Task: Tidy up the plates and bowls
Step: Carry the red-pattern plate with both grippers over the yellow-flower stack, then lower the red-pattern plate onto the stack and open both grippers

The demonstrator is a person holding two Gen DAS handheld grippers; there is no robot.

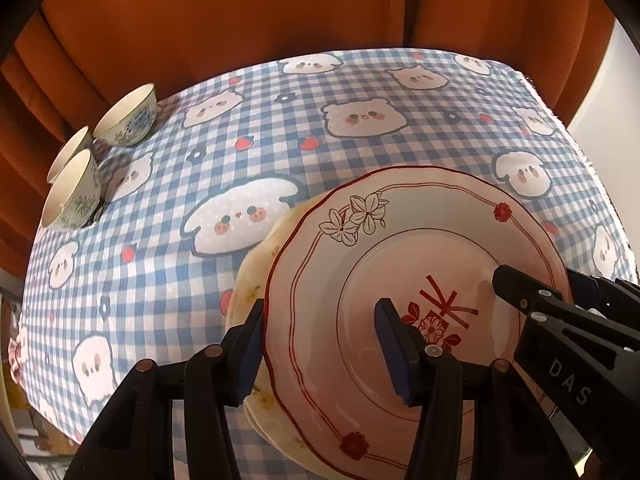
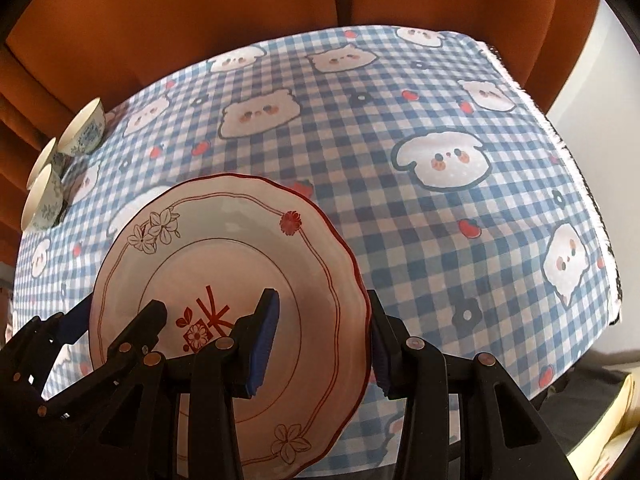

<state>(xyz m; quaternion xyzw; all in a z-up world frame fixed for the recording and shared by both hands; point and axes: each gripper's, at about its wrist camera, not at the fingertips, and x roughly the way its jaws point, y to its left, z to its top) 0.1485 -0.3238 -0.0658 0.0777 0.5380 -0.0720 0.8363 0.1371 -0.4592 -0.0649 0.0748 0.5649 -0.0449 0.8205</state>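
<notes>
A pink plate with a red rim and flower prints [image 1: 400, 248] lies on top of a cream plate [image 1: 256, 272], whose edge shows at its left. My left gripper [image 1: 320, 348] is open and straddles the pink plate's left rim, one finger outside, one over the plate. My right gripper [image 2: 324, 340] is open and straddles the same plate's [image 2: 224, 248] right rim. The right gripper also shows in the left wrist view [image 1: 520, 292]. Three small patterned bowls [image 1: 120, 120] stand at the table's far left, also in the right wrist view [image 2: 80, 132].
The table carries a blue checked cloth with cartoon animals [image 1: 360, 120]. Orange curtains [image 1: 240, 12] hang behind it. The cloth's right edge [image 2: 592, 208] drops off beside a pale wall.
</notes>
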